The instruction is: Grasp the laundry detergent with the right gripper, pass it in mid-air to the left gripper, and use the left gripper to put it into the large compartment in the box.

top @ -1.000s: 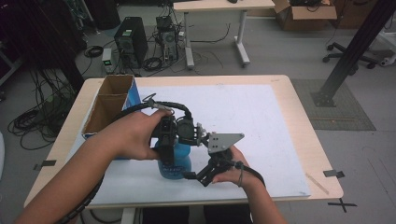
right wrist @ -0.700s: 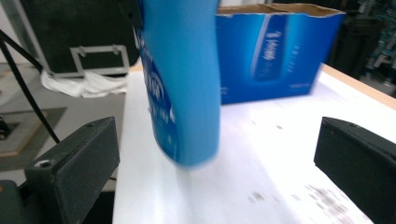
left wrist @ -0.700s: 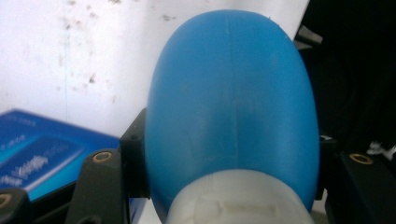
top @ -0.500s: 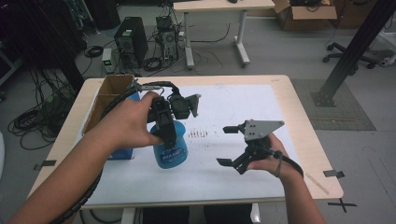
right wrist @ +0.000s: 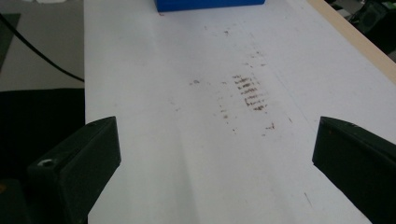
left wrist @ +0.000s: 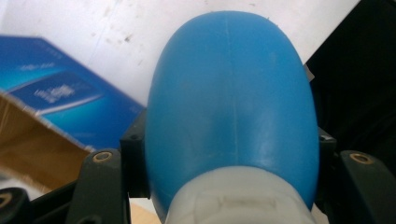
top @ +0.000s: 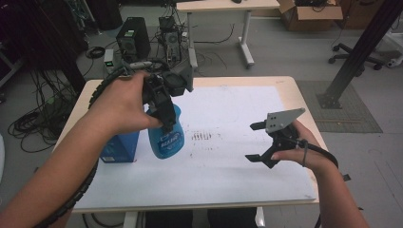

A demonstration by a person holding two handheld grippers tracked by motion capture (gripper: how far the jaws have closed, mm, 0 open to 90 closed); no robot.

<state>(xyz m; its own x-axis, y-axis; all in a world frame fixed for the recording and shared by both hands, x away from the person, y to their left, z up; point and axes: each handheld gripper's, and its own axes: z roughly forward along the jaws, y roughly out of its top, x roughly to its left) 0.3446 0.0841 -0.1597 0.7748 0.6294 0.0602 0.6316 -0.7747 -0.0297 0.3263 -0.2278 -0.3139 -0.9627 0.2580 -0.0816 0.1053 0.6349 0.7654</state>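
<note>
Lifted clear of the worktop [top: 228, 161] since a second ago, the blue bottle [top: 165, 137] hangs clamped in my left tongs [top: 166, 121] near the blue box [top: 119, 147]; my right tongs [top: 256, 141], released and empty, have swung aside, likely making room.

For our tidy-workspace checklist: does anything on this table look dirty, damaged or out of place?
Yes. The white sheet covering the table carries a patch of short dark smudges near its middle, to the right of the blue bottle held in the left hand-held gripper. Fainter specks are scattered around the patch. Nothing looks spilled or broken.
</note>
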